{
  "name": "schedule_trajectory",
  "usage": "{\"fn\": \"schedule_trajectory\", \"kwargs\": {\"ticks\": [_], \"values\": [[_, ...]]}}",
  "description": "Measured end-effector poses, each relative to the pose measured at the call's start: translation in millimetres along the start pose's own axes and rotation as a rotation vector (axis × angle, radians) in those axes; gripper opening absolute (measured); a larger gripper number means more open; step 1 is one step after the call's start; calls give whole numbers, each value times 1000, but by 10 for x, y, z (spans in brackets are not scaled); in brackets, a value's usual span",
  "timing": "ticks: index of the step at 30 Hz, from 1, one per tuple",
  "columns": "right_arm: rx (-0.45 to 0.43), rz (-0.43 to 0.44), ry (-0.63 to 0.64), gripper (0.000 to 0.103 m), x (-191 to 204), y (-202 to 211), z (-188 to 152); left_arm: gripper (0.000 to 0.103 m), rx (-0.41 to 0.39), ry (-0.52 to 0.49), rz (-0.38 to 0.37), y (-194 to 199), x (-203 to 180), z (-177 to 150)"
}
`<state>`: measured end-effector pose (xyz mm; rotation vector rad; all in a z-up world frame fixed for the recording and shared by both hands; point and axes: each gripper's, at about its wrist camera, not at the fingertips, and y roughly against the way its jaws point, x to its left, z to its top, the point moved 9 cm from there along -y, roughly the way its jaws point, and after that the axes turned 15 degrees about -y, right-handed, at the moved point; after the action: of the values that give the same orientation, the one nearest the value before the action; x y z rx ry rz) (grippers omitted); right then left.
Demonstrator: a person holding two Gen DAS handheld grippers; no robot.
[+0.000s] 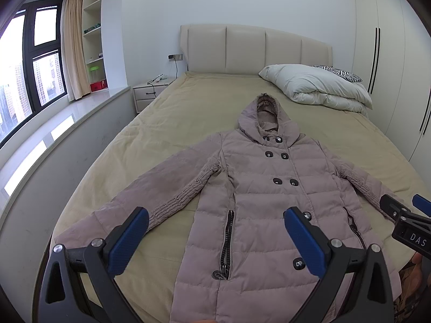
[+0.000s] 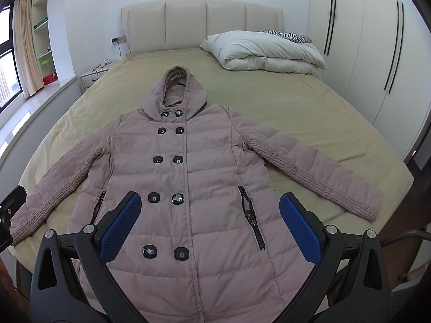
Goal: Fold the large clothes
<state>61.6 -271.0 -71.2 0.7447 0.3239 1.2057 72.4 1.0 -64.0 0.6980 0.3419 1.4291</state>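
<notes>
A mauve quilted hooded coat (image 1: 258, 193) lies flat, front up, on the bed, hood toward the headboard, both sleeves spread out; it also shows in the right wrist view (image 2: 188, 177). It has two rows of black buttons and two zip pockets. My left gripper (image 1: 215, 231) is open and empty above the coat's lower left part. My right gripper (image 2: 210, 215) is open and empty above the coat's lower middle. The right gripper also shows at the right edge of the left wrist view (image 1: 406, 215), over the right sleeve.
The bed (image 1: 167, 113) has a tan sheet and a padded beige headboard (image 1: 256, 51). A folded white duvet (image 1: 320, 86) and a zebra pillow (image 1: 342, 73) lie at its top right. A nightstand (image 1: 149, 91) and window ledge are left; wardrobes (image 2: 377, 53) are right.
</notes>
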Motion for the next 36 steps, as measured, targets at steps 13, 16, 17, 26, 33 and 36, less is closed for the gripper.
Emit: {"fn": "schedule_trajectory", "kwargs": {"ticks": [13,16,17,26,33,36], "values": [[6,-1,0,103,17,-13,-48,103,1,0,1,-23,26,-32],[6,0,-1,103,16,-12,-47,103,2,0,1,-23,25,-31],[7,0,-1,103,20,-32,-80,103,2,0,1,-31,27,-39],[8,-1,-2,103,27,-34,-95,103,2,0,1,-28,26,-34],[10,0,0,103,29,-38,-93,103,3,0,1,-24,24,-29],[10,1,-1,103,25,-33,-77,103,3,-1,2,-32,27,-34]]}}
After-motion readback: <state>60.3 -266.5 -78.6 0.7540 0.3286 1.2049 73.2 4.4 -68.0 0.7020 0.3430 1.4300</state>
